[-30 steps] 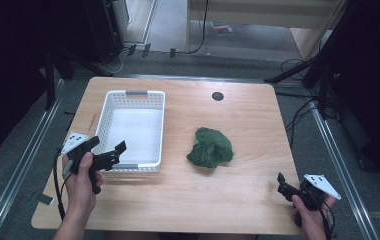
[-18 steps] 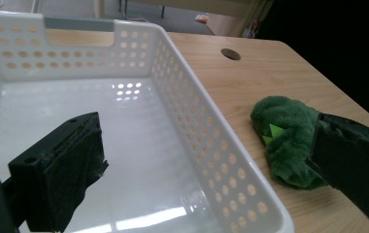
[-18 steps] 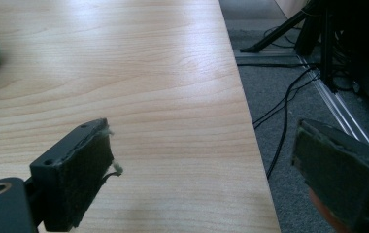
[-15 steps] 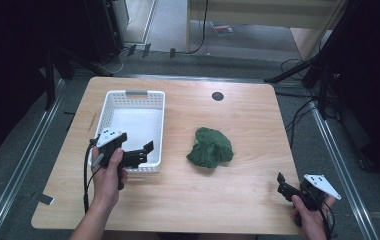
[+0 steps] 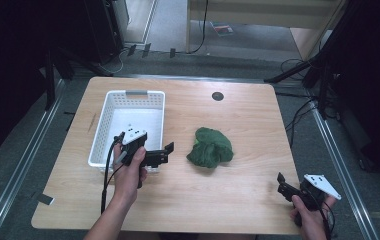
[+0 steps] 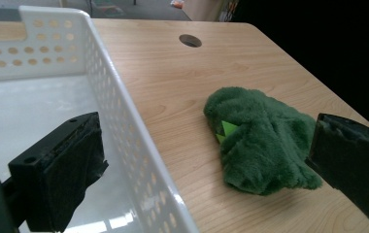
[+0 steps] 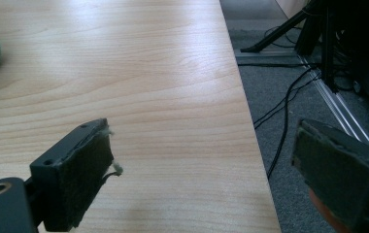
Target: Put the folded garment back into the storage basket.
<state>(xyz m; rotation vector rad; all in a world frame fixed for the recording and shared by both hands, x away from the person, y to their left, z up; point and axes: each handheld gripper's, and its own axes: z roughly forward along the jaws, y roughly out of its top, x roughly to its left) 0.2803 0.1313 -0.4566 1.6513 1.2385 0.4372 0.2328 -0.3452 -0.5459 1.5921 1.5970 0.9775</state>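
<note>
The left gripper (image 5: pixel 166 152) hangs with jaws apart over the near right corner of the white perforated basket (image 5: pixel 103 137), aimed at a crumpled green plush cloth (image 6: pixel 260 138) showing a small lime-green patch, lying mid-desk just right of the basket. The right gripper (image 5: pixel 284 186), jaws also apart, sits at the near right corner of the pale wooden desk (image 5: pixel 248 125). Grey floor with cables (image 7: pixel 289 111) surrounds it.
</note>
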